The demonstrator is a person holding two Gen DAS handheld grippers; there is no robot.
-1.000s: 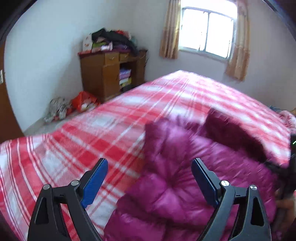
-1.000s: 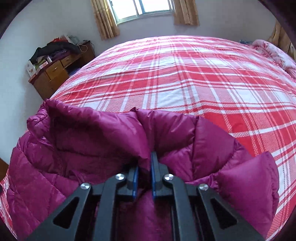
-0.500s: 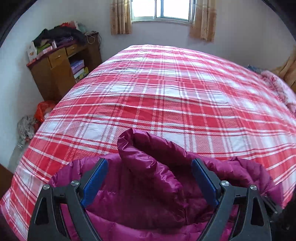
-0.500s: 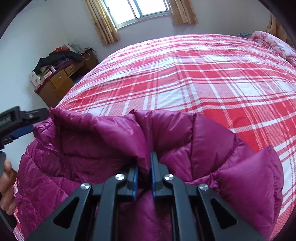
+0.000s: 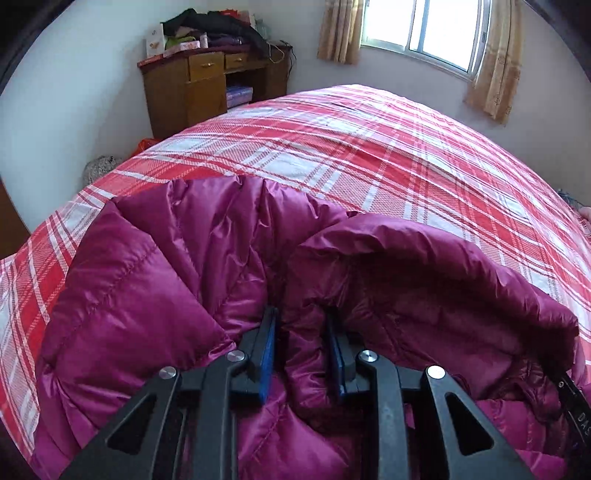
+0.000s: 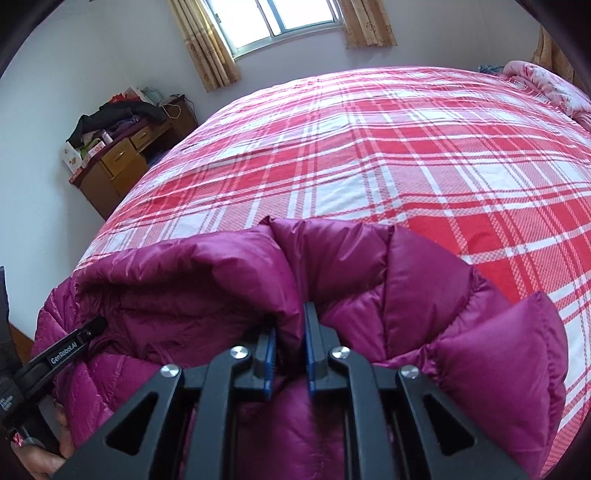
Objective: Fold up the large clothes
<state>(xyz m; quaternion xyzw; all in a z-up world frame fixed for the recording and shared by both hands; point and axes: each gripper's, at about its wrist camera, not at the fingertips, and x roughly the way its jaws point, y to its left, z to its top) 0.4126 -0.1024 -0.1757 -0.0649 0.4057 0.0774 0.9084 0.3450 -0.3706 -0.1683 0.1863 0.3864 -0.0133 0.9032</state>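
A magenta quilted down jacket (image 5: 155, 295) lies bunched at the near edge of a bed with a red and white plaid sheet (image 5: 369, 162). My left gripper (image 5: 301, 332) is shut on a fold of the jacket near its hood. My right gripper (image 6: 290, 332) is shut on another puffy fold of the jacket (image 6: 424, 295), a little to the right along the same edge. The left gripper (image 6: 70, 347) also shows at the left of the right wrist view, its tip buried in the fabric.
A wooden desk (image 5: 207, 85) piled with clothes stands against the far left wall. A window with tan curtains (image 5: 424, 33) is behind the bed. A pink floral quilt (image 6: 546, 85) lies at the bed's far right. Bags (image 5: 107, 162) sit on the floor.
My left gripper was open above the jacket; it has moved in and closed on a fold near the hood. My right gripper has kept its grip and barely moved.
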